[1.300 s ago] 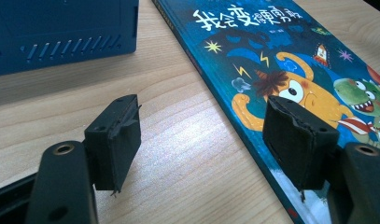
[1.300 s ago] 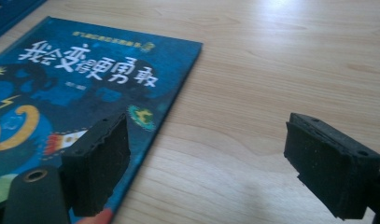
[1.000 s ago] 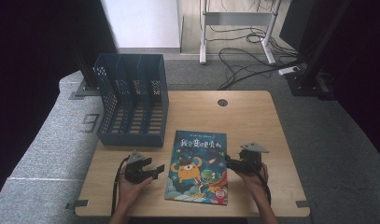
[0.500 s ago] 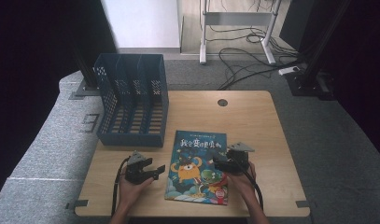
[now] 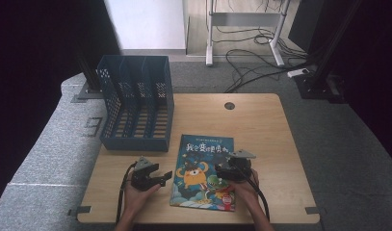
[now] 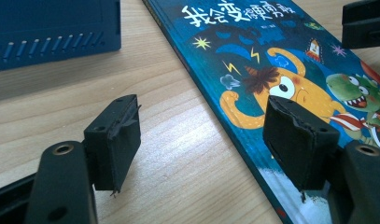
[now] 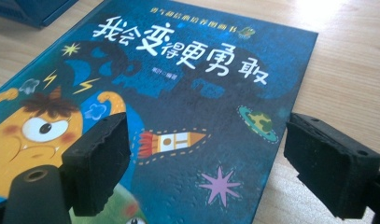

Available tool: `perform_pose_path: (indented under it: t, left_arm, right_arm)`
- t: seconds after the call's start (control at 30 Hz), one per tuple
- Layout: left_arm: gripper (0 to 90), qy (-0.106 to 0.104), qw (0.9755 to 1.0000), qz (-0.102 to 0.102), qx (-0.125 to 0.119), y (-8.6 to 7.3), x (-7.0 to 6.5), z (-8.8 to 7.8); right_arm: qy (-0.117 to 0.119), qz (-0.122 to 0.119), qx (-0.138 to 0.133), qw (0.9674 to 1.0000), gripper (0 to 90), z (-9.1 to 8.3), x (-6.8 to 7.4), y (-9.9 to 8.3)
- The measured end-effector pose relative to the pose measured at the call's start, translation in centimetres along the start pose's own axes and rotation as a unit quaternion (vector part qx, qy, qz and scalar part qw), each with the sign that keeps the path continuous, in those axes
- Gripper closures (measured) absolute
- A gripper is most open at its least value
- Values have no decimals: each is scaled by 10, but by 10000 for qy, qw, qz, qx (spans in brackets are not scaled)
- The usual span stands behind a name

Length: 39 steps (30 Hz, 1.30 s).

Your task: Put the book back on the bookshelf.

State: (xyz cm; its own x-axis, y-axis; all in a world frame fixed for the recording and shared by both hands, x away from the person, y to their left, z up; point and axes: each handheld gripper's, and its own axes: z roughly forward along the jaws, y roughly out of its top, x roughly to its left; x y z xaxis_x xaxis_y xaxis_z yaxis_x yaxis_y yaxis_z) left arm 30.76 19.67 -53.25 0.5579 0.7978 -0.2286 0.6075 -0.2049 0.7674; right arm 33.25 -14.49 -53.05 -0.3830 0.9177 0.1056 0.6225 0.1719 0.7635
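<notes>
A picture book [image 5: 201, 169] with a blue cover, an orange one-eyed monster and white characters lies flat at the front of the wooden table [image 5: 261, 125]. My left gripper [image 5: 163, 177] rests beside the book's left edge. In the left gripper view its jaws [image 6: 204, 135] stand open, one pad over bare wood and the other over the book's cover [image 6: 271, 70]. My right gripper [image 5: 225, 169] hovers over the right part of the book. Its jaws [image 7: 211, 158] are open above the cover [image 7: 187, 84], with nothing pinched between them.
A dark blue slotted file rack [image 5: 136, 108] stands at the table's back left, close to the book's far corner; its wall [image 6: 52, 32] is near my left gripper. A round cable hole [image 5: 229, 105] sits at the back. Cables lie on the floor beyond.
My right gripper has slid left from the book's right edge to over the cover. The left gripper and the book have stayed put.
</notes>
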Motion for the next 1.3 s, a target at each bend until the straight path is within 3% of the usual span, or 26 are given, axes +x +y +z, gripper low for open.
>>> perform_pose_path:
  t: [0.07,0.43,0.63,0.9,0.93,1.13,1.3]
  left_arm:
    - [278,-13,10000,6,2,0,-1,0]
    - [278,-68,9999,57,73,1,-7,3]
    - [278,-104,9997,174,169,5,-17,8]
    - [274,65,9973,275,682,21,-29,39]
    - [274,145,9970,303,695,22,-31,44]
    - [266,151,9965,319,764,17,-30,46]
    - [267,139,9970,351,673,15,-33,49]
  right_arm:
    - [-41,16,-44,10000,141,1,1,-1]
    - [-45,38,339,9994,124,14,-2,-9]
    - [31,134,325,9994,129,15,-6,-10]
    - [65,84,336,9994,133,15,-6,-10]
    - [68,78,333,9994,133,15,-6,-10]
    - [60,63,317,9995,134,15,-6,-10]
    - [40,64,310,9995,135,15,-5,-11]
